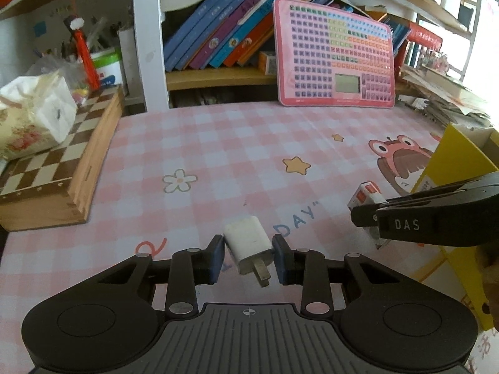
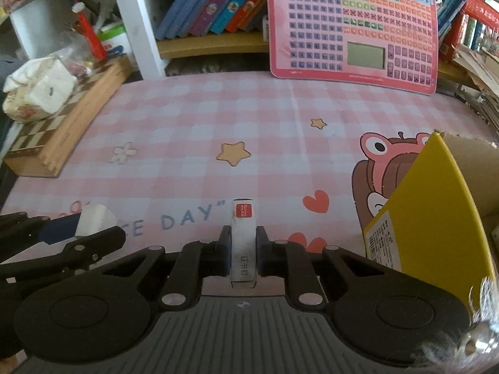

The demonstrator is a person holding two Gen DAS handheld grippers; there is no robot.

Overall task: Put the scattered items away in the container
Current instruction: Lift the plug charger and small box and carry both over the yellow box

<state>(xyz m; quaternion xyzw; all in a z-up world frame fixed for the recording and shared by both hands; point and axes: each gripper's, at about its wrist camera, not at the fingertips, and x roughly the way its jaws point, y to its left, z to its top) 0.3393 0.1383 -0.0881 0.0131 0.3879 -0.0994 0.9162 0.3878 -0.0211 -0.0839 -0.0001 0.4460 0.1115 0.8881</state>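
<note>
Clamping white charger (image 1: 248, 243), left hand-held gripper (image 1: 248, 260); right hand-held gripper (image 2: 244, 251) clamps staple box (image 2: 243, 243).

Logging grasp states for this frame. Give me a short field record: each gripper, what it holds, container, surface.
left gripper: shut on white charger, prongs pointing back toward the camera
right gripper: shut on small white box with red label, held lengthwise
container: yellow box, open, right of both grippers; neither item inside yet
surface: pink checked mat
nearby: chessboard at left, pink tablet toy leaning on shelf
</note>
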